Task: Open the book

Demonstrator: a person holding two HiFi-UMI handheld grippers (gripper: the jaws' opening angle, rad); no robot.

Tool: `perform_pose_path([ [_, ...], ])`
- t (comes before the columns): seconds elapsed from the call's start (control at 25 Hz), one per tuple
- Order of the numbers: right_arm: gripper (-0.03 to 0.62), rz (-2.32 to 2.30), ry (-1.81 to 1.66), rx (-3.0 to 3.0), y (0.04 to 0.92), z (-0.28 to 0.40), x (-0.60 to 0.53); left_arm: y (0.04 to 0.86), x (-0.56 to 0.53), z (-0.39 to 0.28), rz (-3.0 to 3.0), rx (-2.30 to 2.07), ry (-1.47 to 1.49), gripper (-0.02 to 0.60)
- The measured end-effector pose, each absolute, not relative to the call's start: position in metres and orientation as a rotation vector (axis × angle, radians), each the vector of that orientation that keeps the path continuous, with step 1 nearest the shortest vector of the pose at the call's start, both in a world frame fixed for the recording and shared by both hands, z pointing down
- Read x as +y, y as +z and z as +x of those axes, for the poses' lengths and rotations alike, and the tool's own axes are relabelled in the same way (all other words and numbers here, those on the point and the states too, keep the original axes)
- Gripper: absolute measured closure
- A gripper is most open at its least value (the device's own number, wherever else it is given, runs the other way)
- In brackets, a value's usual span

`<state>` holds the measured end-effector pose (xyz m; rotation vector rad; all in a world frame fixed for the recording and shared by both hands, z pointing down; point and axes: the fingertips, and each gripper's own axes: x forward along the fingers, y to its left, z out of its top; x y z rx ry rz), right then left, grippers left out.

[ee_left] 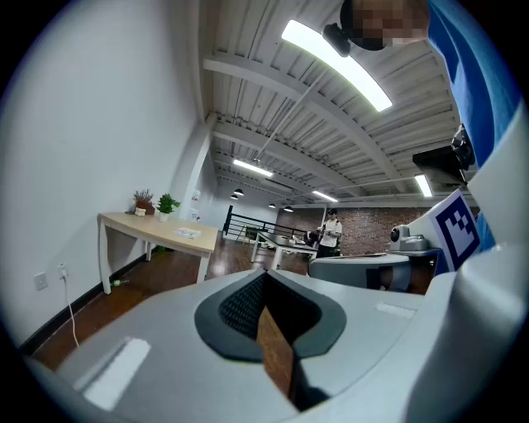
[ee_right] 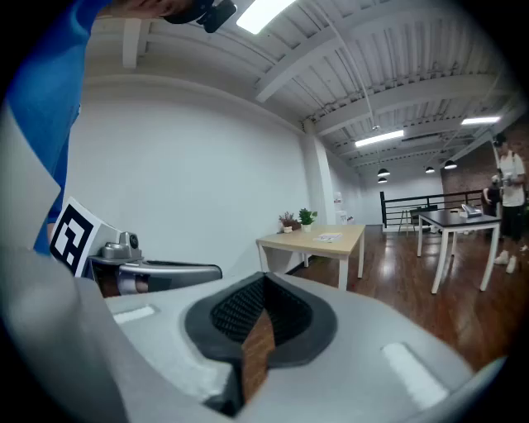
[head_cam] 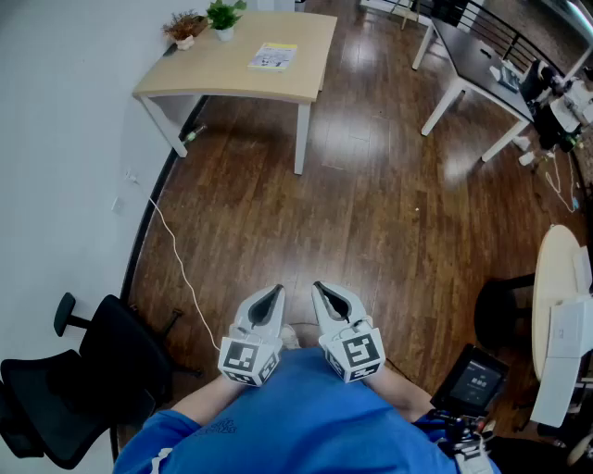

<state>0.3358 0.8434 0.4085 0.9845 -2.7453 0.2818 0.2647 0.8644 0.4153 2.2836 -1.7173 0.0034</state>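
Only containers around are two little pots on the wooden table (head_cam: 232,72), both at its wall-side back corner. The white pot (head_cam: 223,34) has a green plant (head_cam: 225,13) in it, and the second pot (head_cam: 185,42) right beside it holds a dry reddish bunch. The book (head_cam: 273,56) lies flat on that same table, over by the opposite edge from the pots. Both grippers are well away from the table, side by side, tucked against the person's blue shirt (head_cam: 306,417). The left gripper (head_cam: 274,292) and right gripper (head_cam: 319,289) each have their jaws pinched together, gripping nothing and touching nothing.
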Motion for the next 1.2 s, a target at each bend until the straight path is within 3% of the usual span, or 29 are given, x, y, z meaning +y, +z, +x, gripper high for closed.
perform_pose_path([
  [0.6,0.591,0.94,0.278,-2.767,0.413,0.289,0.811,0.416,0.838,0.216,2.239,-1.769,0.007,0.575],
  [1.2,0.591,0.875,0.299,-2.832,0.4,0.267,0.657,0.399,0.689,0.193,2.183,-1.865,0.023,0.575],
])
